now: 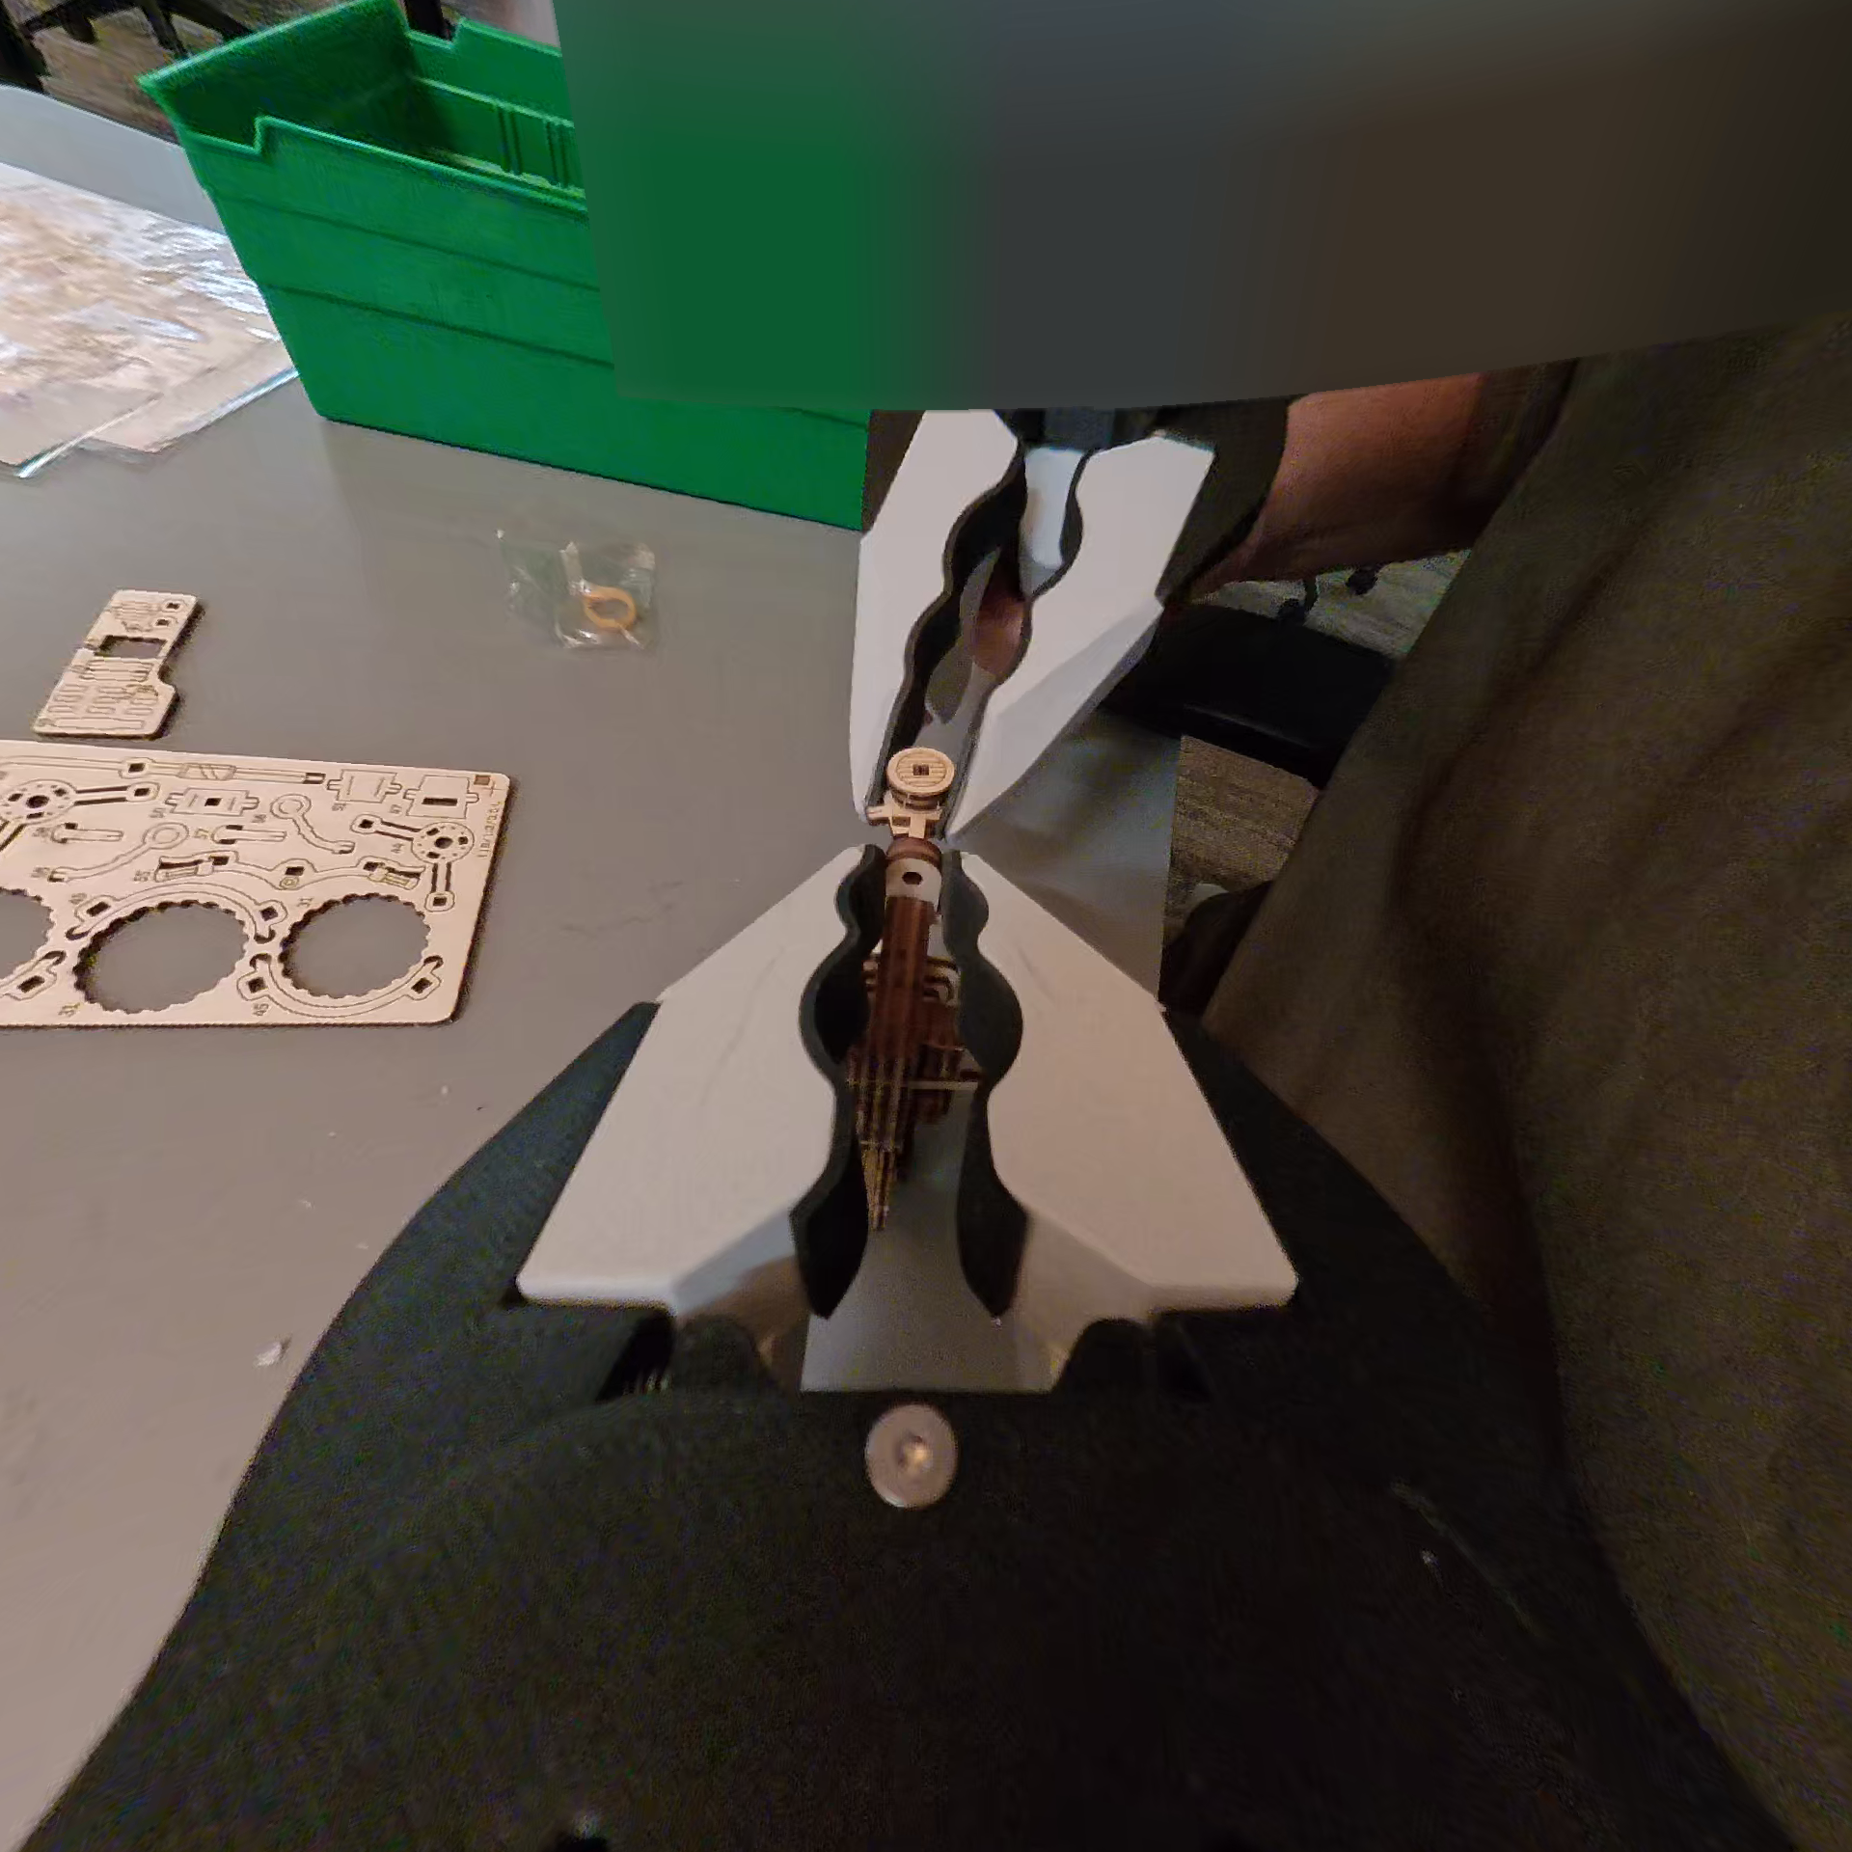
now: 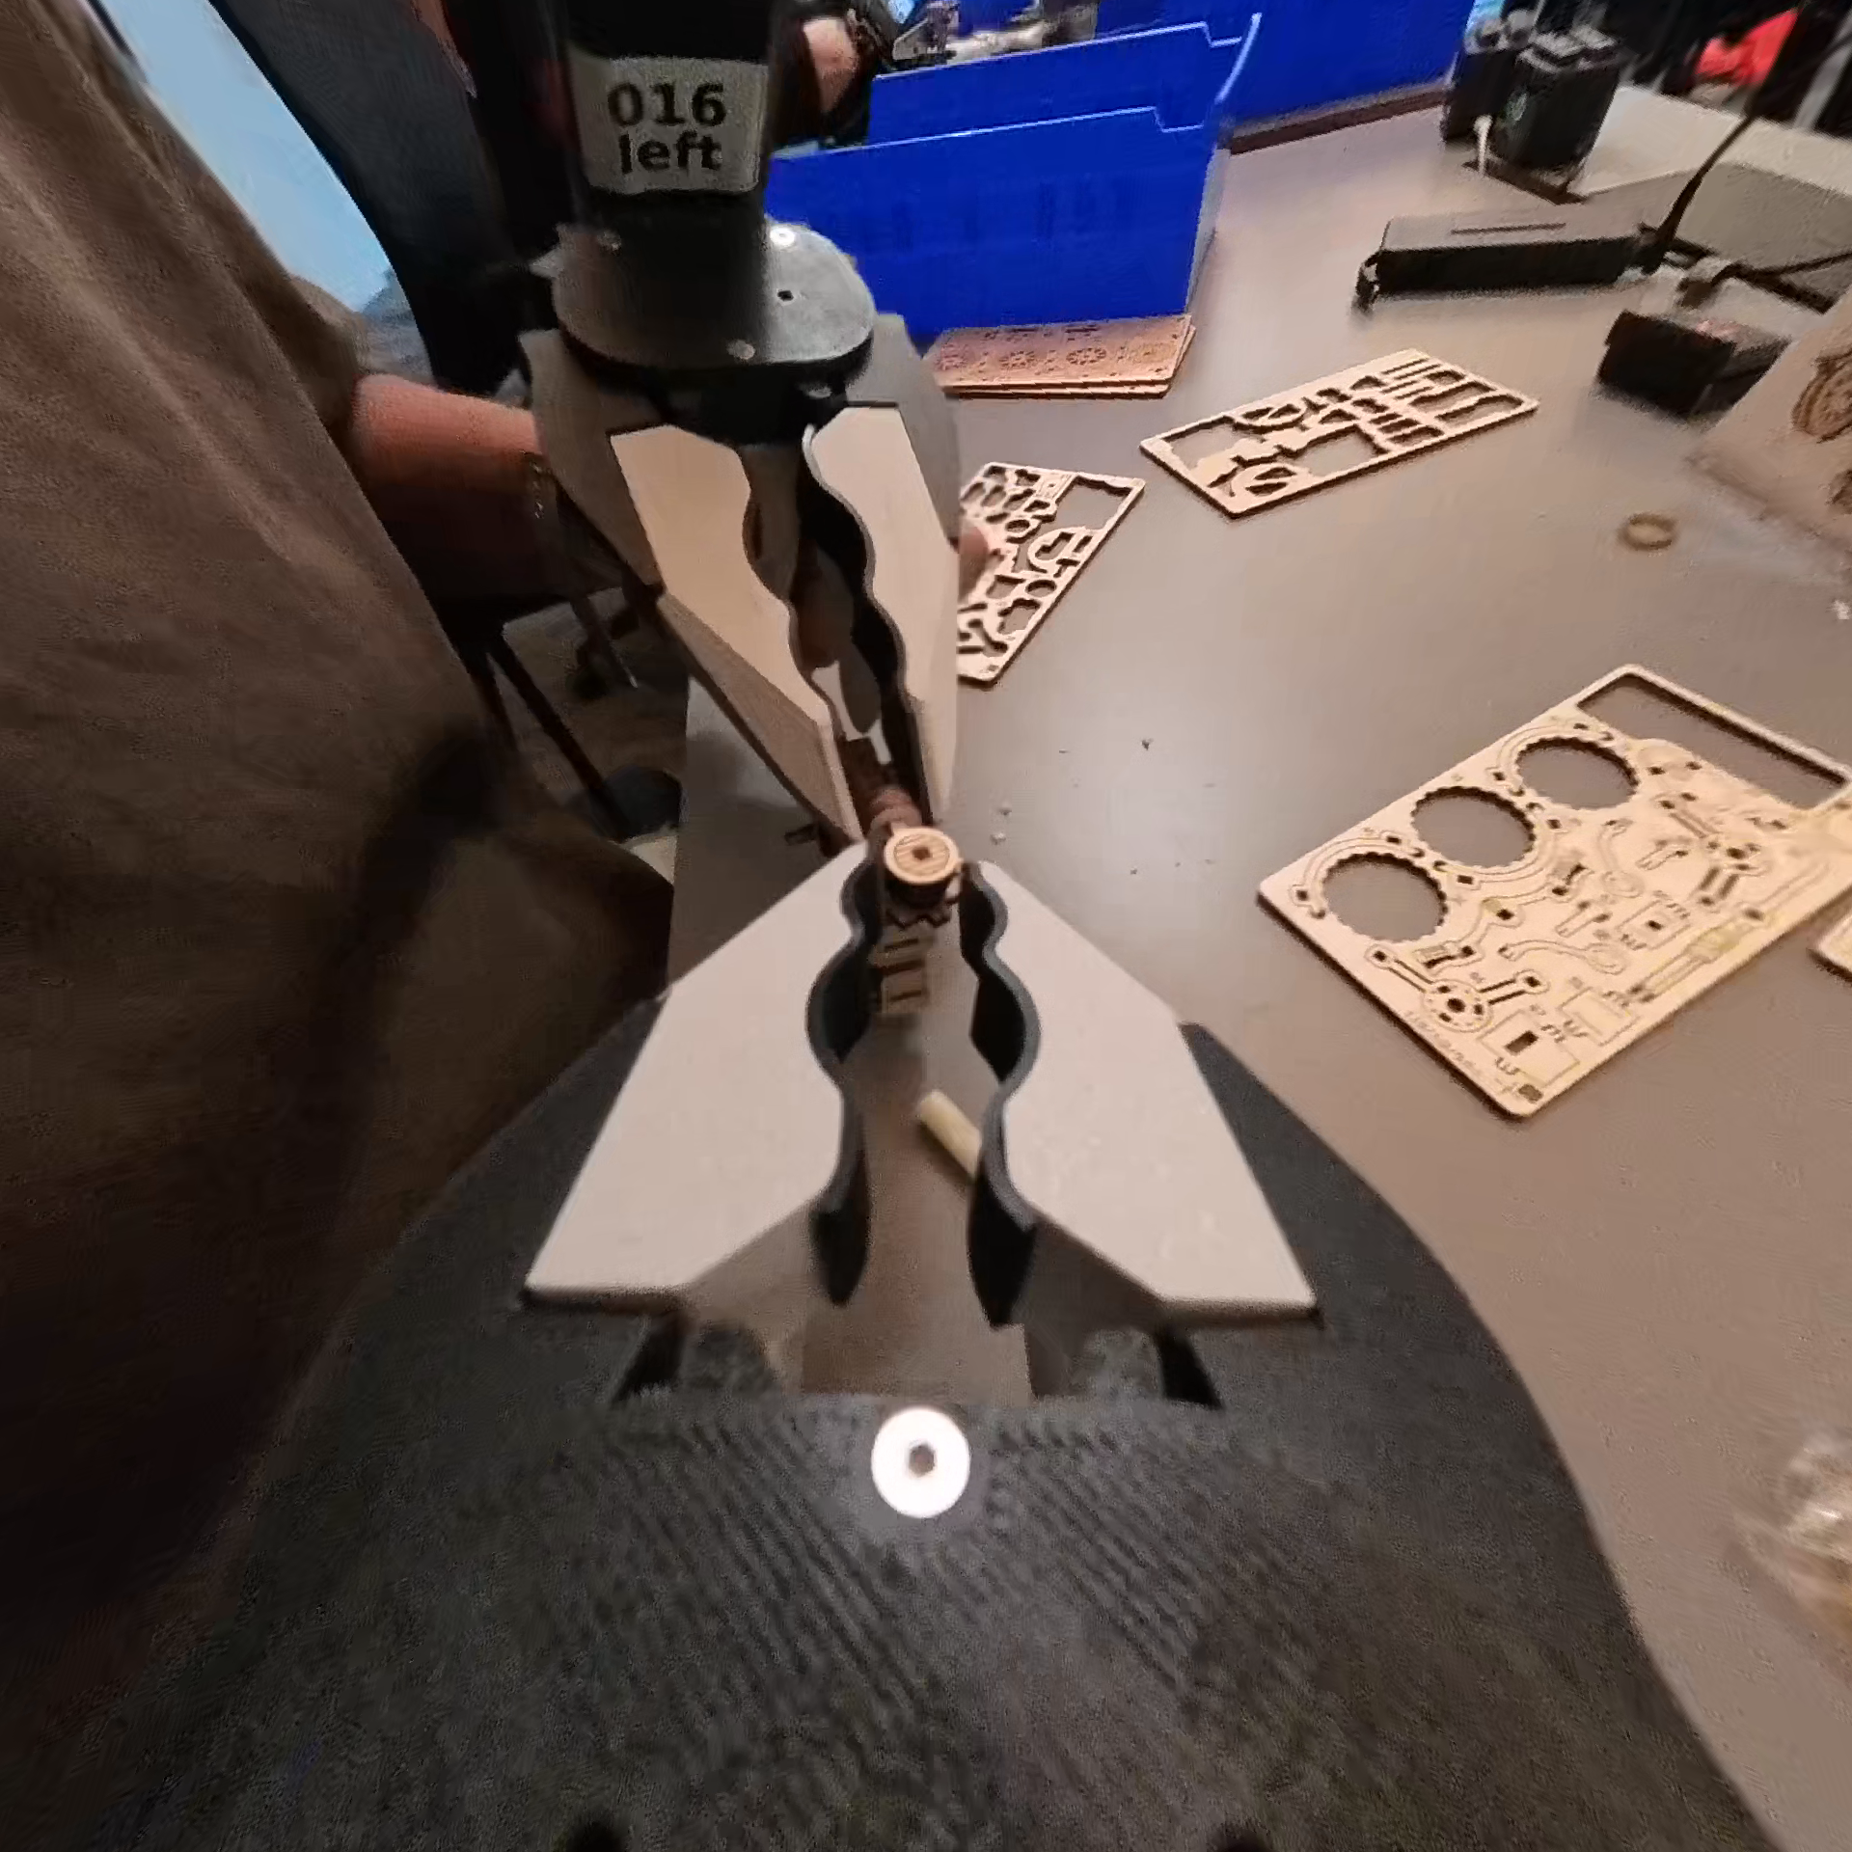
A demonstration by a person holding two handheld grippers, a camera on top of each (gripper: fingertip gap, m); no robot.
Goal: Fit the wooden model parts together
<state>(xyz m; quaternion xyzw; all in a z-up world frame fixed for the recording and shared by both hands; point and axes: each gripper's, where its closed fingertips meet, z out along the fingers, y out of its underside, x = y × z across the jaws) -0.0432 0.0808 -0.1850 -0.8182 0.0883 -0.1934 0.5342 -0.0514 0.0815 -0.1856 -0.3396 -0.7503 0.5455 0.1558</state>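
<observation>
My left gripper (image 1: 909, 857) is shut on a dark brown wooden model assembly (image 1: 902, 1002), whose pale rounded end sticks out at its fingertips. My right gripper (image 2: 917, 870) is shut on a small light wooden part (image 2: 920, 860) with a round cap and a toothed stem. The two grippers meet tip to tip above the table edge. The light part (image 1: 920, 777) touches the end of the dark assembly. In the right wrist view the left gripper (image 2: 890, 817) comes down from above with the dark assembly (image 2: 887, 802) between its fingers. The right gripper also shows in the left wrist view (image 1: 907, 817).
A green bin (image 1: 401, 251), a punched wooden sheet (image 1: 251, 892), a small wooden panel (image 1: 120, 661) and a bag with a rubber ring (image 1: 596, 601) lie on the grey table. A blue bin (image 2: 1002, 200) and more wooden sheets (image 2: 1553, 902) lie beyond. A person's torso (image 2: 200, 702) is close. The tips of both grippers are at nearly the same place. Left tips and right tips are each some 25 cm from the small wooden panel (image 1: 120, 661).
</observation>
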